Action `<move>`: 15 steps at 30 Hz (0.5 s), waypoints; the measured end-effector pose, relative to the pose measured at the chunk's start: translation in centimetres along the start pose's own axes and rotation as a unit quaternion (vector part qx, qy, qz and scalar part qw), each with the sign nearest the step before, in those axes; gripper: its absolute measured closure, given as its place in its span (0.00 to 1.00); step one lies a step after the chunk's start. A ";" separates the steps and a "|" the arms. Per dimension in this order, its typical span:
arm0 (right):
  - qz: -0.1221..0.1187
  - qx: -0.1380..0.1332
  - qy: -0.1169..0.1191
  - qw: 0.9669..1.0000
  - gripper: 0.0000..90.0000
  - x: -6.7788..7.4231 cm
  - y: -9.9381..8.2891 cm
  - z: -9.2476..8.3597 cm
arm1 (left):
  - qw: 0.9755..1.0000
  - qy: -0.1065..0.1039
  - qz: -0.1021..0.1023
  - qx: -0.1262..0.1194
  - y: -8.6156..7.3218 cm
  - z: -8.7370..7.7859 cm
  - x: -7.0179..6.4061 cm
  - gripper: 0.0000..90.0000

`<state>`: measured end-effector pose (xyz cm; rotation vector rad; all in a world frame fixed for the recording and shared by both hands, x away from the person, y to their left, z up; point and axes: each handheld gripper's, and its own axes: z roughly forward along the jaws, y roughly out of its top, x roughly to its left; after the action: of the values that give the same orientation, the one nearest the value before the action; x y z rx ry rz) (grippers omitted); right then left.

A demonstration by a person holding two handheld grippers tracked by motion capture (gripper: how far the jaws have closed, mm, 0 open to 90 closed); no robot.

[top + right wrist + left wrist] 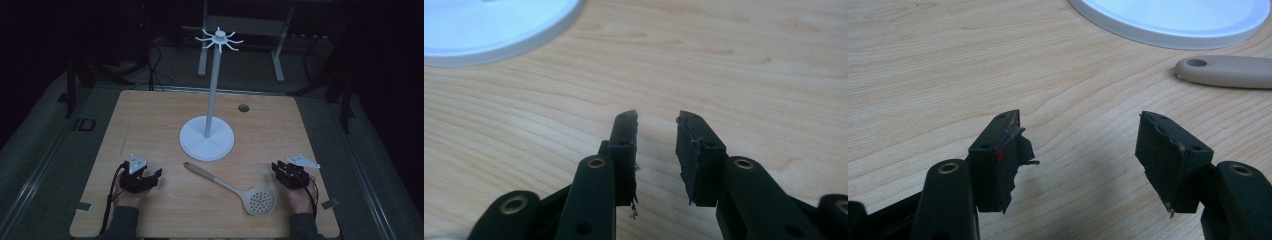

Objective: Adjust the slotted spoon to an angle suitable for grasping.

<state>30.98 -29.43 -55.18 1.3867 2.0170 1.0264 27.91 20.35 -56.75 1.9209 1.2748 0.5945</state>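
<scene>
Table [150,115] surface of pale wood grain carries every item; no bench is present. A white utensil stand [207,138], consisting of a round base, a tall thin post and a ring of hooks at the top, is placed near the middle, closer to the far edge. Its base rim is also seen in the left gripper view [1173,30] and the right gripper view [499,35].

A slotted spoon [230,186] is laid flat between the stand and the near edge, handle tip toward the base, perforated bowl toward the near right corner. It is judged light, rigid and smooth, probably somewhat slippery. The handle is judged the best place to be gripped, at mid-length, so that the hanging hole at its tip [1196,63] is left free for a hook. The round bowl is judged a poor hold.

The left gripper [145,176] is rested near the near left corner, jaws wide apart, nothing between them [1080,145]. The right gripper [286,172] is rested near the right edge, jaws parted by a narrow gap, nothing held [657,150].
</scene>
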 end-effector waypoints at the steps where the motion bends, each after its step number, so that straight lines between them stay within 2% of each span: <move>1: -0.004 -0.002 0.001 1.000 0.77 0.2 0.2 -0.2 | 1.000 0.000 0.000 0.000 0.0 0.0 0.0 0.40; 5: -0.017 -0.008 0.008 1.000 0.73 0.7 0.7 -0.8 | 1.000 0.002 0.002 0.001 0.0 0.0 -0.1 0.39; 9: -0.044 -0.009 0.021 0.999 0.67 1.7 1.4 -1.2 | 1.000 0.001 0.001 0.000 0.0 -0.1 0.0 0.39; 15: -0.071 -0.003 0.035 0.997 0.69 3.0 2.4 -1.5 | 1.000 0.002 0.000 0.001 0.0 0.0 0.0 0.40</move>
<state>30.15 -26.56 -52.29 1.2013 2.1278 1.0303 27.90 20.32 -56.73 1.9219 1.2775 0.5970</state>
